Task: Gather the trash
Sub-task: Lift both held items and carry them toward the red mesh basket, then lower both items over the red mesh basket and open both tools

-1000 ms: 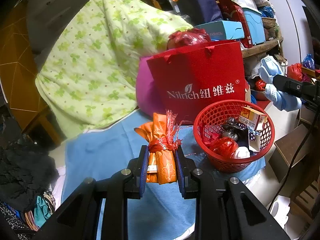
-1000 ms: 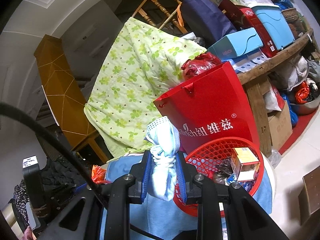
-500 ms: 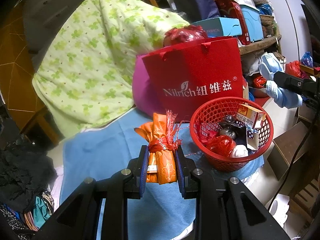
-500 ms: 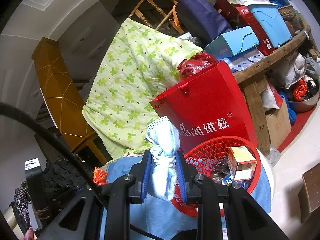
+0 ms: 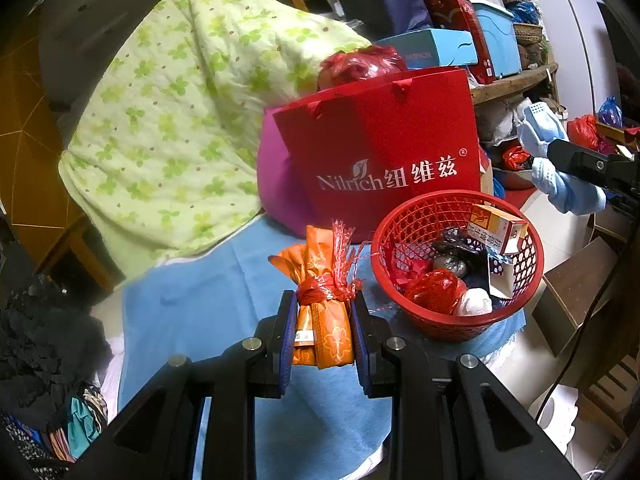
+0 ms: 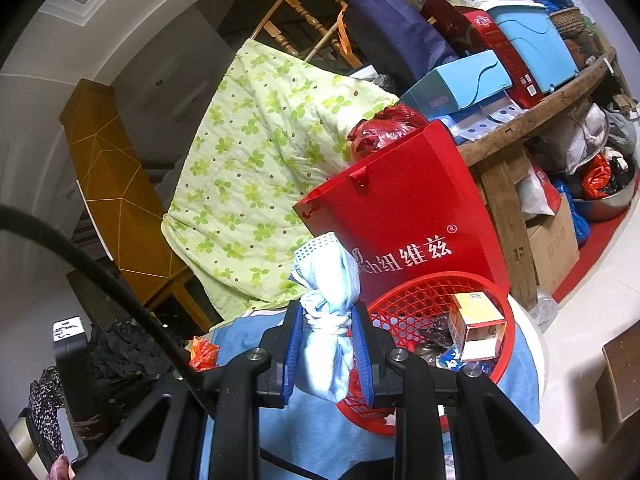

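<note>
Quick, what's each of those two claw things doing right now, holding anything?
Left gripper: closed on the orange packet.
Right gripper: closed on the light blue bundle.

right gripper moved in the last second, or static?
Yes. The right gripper has swung slightly right: the red gift bag and red basket slid left in its view.

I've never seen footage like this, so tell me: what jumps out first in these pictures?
Probably the big red gift bag standing at the back of the blue cloth, with a red basket of trash in front of it. Nearer the camera, the left gripper squeezes an orange packet tied with red string, and the right gripper squeezes a knotted pale blue bundle.
</note>
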